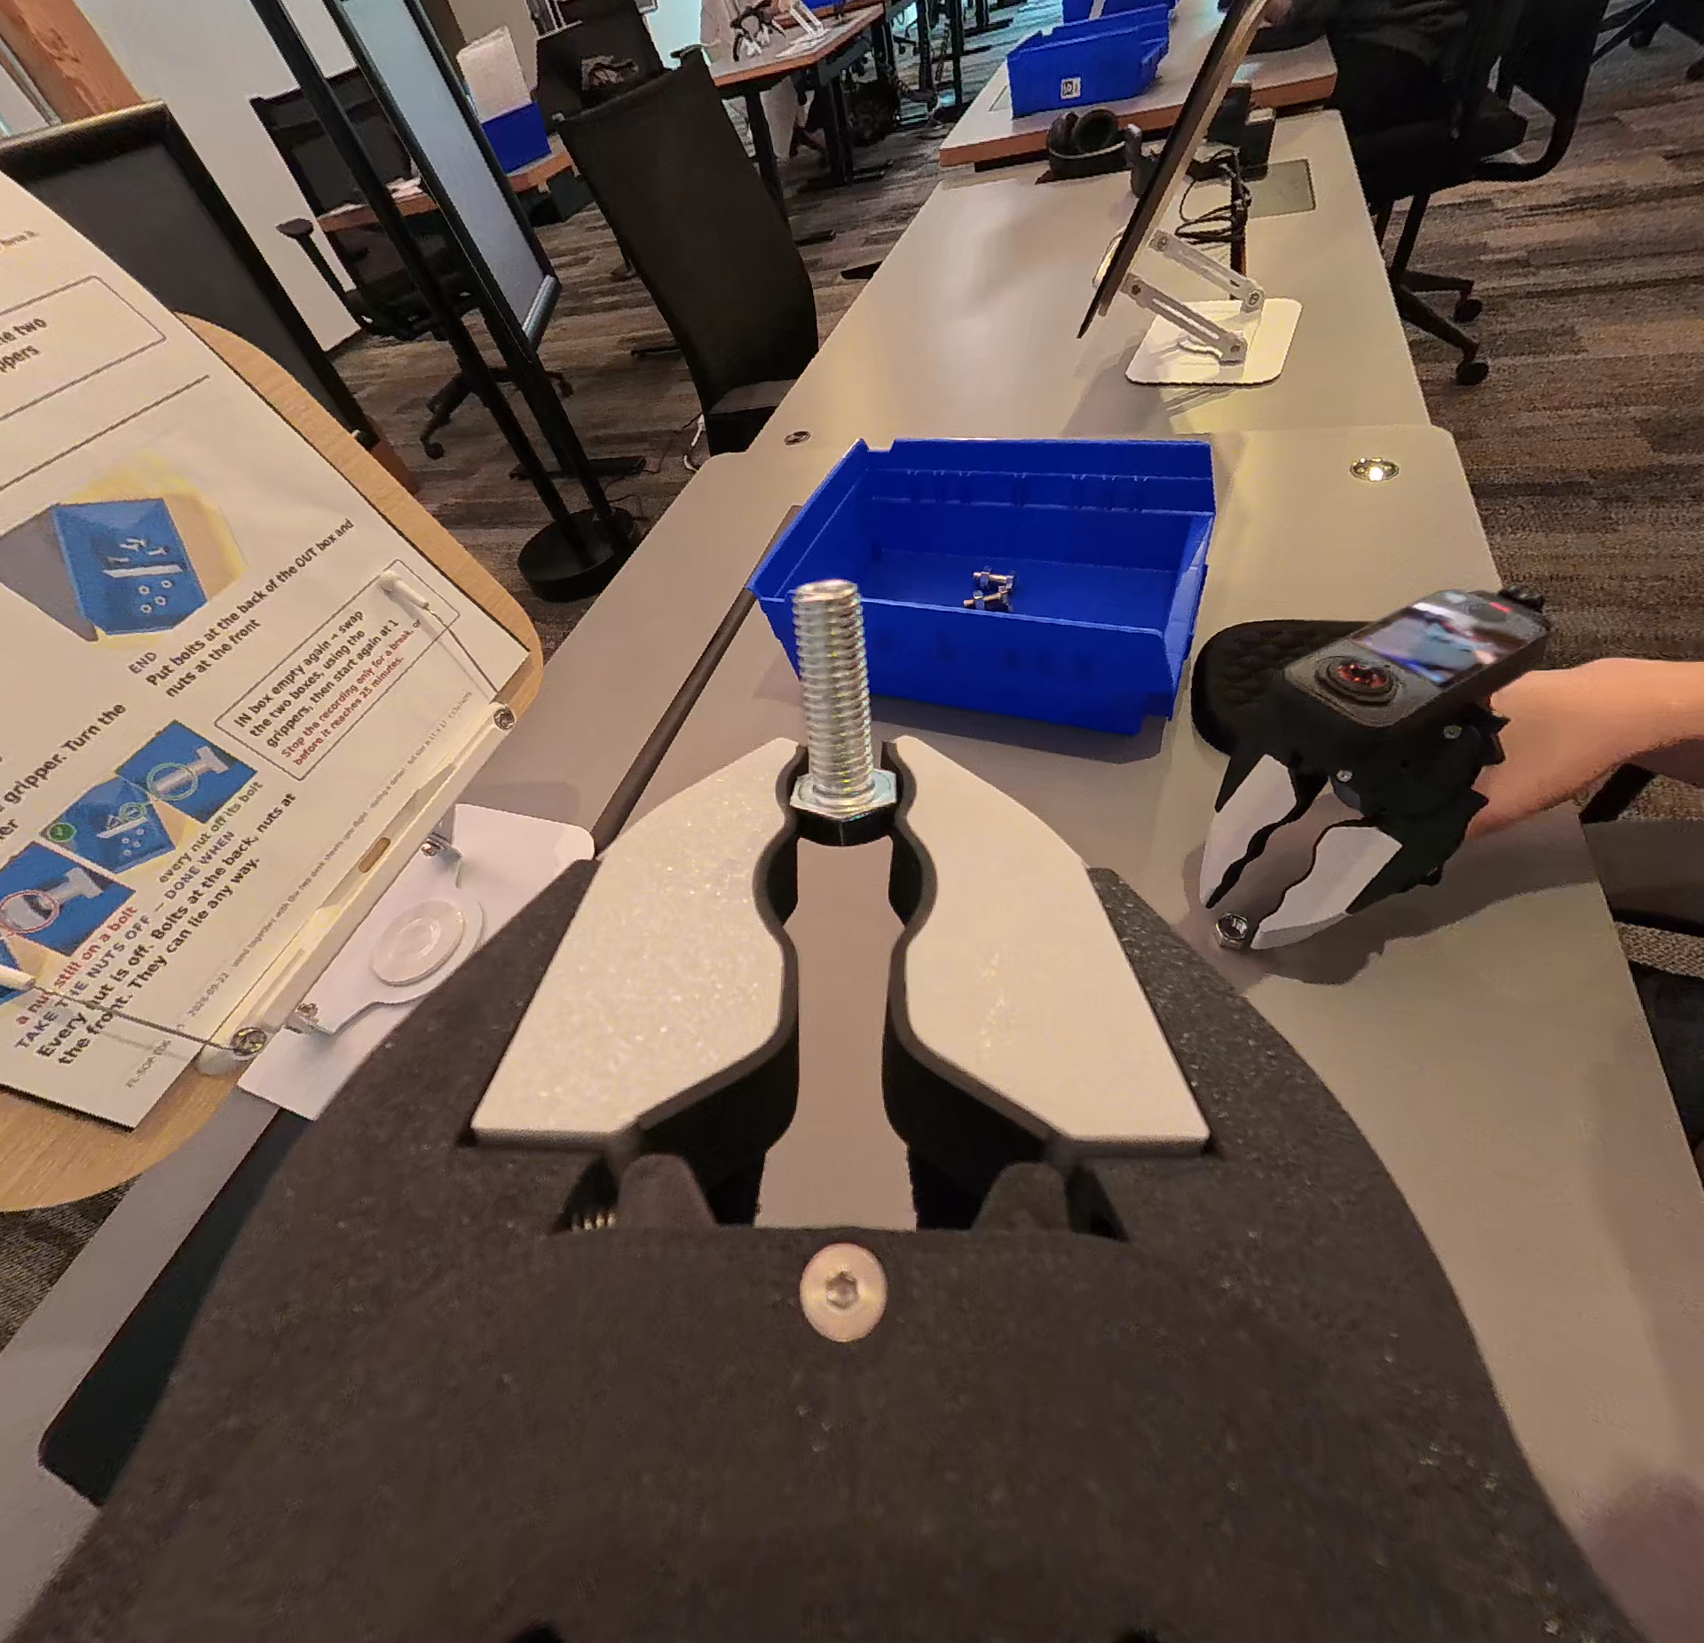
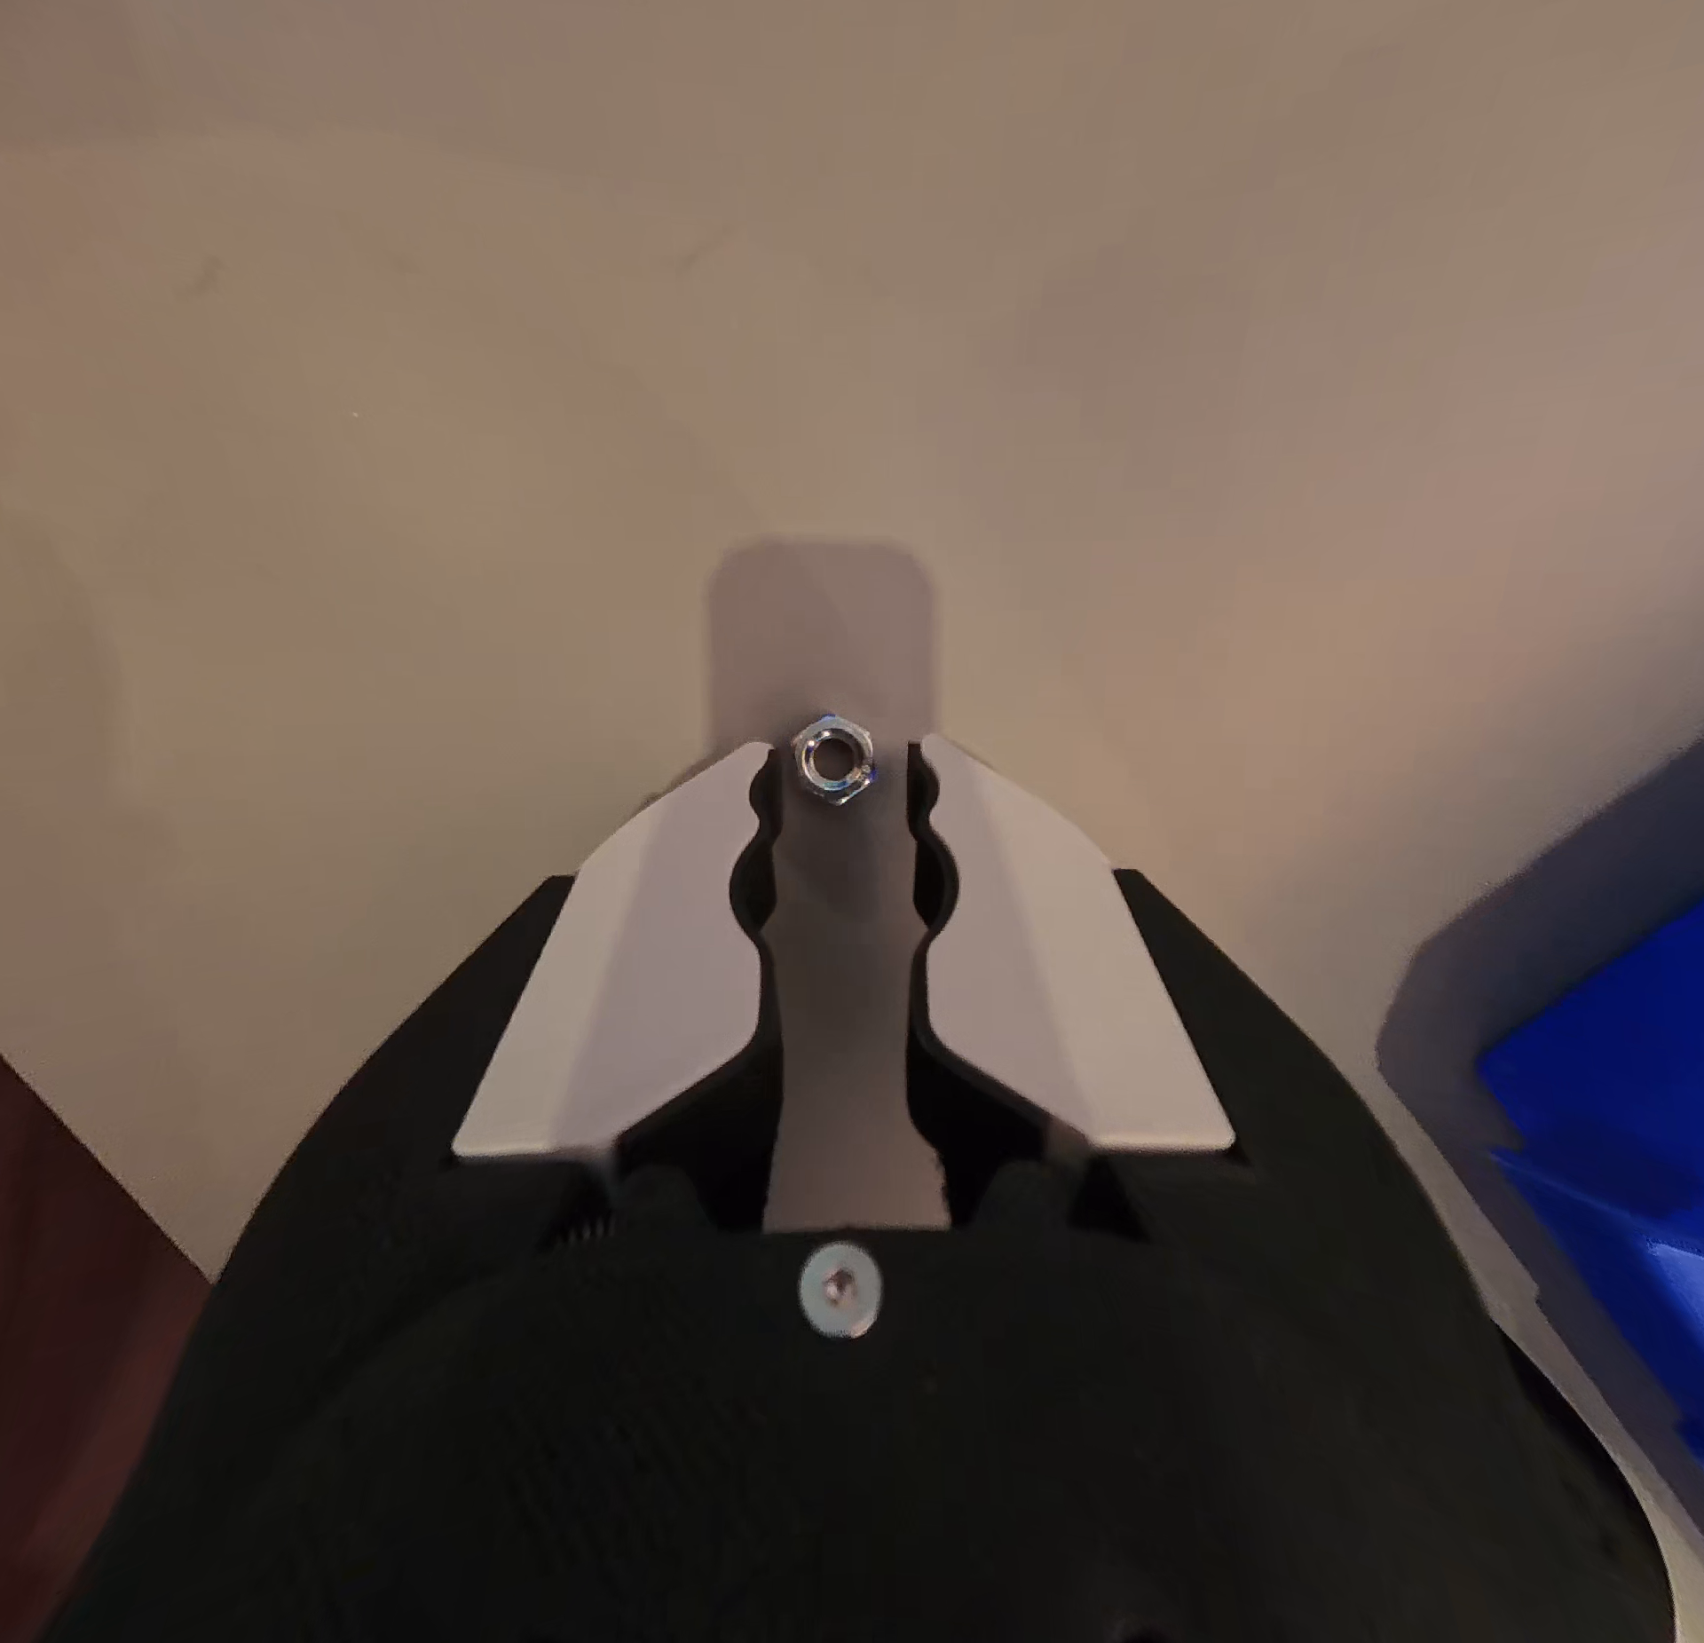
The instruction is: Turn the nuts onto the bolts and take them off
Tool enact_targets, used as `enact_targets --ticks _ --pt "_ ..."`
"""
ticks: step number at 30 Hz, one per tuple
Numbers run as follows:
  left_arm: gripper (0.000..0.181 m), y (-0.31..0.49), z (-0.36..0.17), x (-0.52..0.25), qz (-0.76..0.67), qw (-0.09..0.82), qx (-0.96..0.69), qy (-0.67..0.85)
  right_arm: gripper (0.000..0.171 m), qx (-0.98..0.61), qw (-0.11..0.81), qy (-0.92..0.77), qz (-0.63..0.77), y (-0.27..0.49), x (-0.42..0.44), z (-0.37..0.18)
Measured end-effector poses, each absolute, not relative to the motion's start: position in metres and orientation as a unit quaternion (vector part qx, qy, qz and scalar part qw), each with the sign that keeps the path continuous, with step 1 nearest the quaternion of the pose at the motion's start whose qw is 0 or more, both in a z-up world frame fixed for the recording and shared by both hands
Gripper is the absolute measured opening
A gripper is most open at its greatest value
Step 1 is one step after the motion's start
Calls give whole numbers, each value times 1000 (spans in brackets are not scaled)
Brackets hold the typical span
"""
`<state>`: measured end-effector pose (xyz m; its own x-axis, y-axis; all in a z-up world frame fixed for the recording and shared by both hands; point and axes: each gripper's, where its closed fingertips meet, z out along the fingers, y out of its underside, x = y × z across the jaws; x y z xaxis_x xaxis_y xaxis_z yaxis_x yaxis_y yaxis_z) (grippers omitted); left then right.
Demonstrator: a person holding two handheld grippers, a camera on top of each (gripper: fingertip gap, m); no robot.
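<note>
The left gripper clamps a bolt by its head, thread pointing to twelve o'clock. The right gripper stands narrowly parted around a nut lying untouched on the table.

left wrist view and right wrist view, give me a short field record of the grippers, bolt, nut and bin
left gripper: jaws shut on the head of the upright threaded silver steel bolt
right gripper: jaws open, tips at the table
small silver hex nut: flat on the grey table, between the right tips, untouched
blue plastic bin: behind the bolt, a few small metal parts inside
</note>
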<state>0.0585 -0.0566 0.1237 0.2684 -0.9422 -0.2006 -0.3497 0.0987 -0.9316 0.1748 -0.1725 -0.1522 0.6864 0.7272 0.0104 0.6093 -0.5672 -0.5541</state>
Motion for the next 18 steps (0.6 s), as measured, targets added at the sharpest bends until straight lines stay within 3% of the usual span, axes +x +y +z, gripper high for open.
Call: enact_targets --ticks 18 --pt "14 -62 112 67 -275 492 -611 556 24 -876 159 -451 66 -173 172 -160"
